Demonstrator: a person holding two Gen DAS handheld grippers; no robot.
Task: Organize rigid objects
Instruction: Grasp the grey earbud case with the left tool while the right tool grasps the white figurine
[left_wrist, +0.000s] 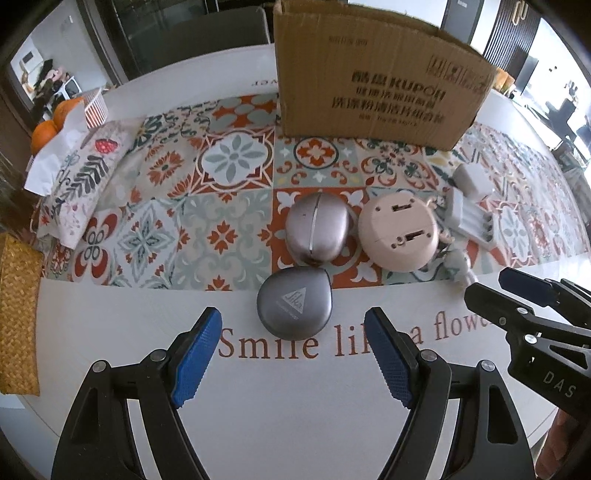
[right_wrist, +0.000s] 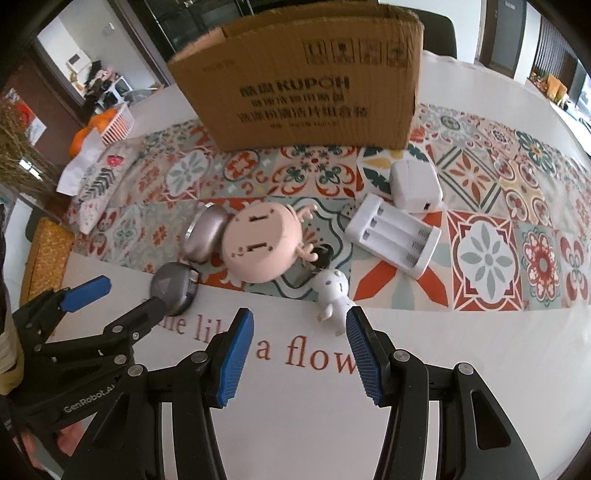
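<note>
On the white table lies a dark grey rounded case (left_wrist: 294, 305) just beyond my left gripper (left_wrist: 297, 321), which is open and empty. Behind the case sit a silver clamshell case (left_wrist: 317, 229) and a pink round device (left_wrist: 399, 232). A small white figurine (right_wrist: 334, 295) lies just past my right gripper (right_wrist: 300, 323), also open with nothing between its fingers. A white battery charger (right_wrist: 393, 234) and a white adapter (right_wrist: 415, 184) lie further right on the patterned mat. A brown cardboard box (right_wrist: 306, 77) stands at the back.
A patterned pouch (left_wrist: 79, 184), white paper, oranges (left_wrist: 55, 120) and a small white basket (left_wrist: 94, 105) sit at the left. A woven yellow mat (left_wrist: 18, 314) lies at the left edge. The tiled runner (left_wrist: 221, 184) crosses the table.
</note>
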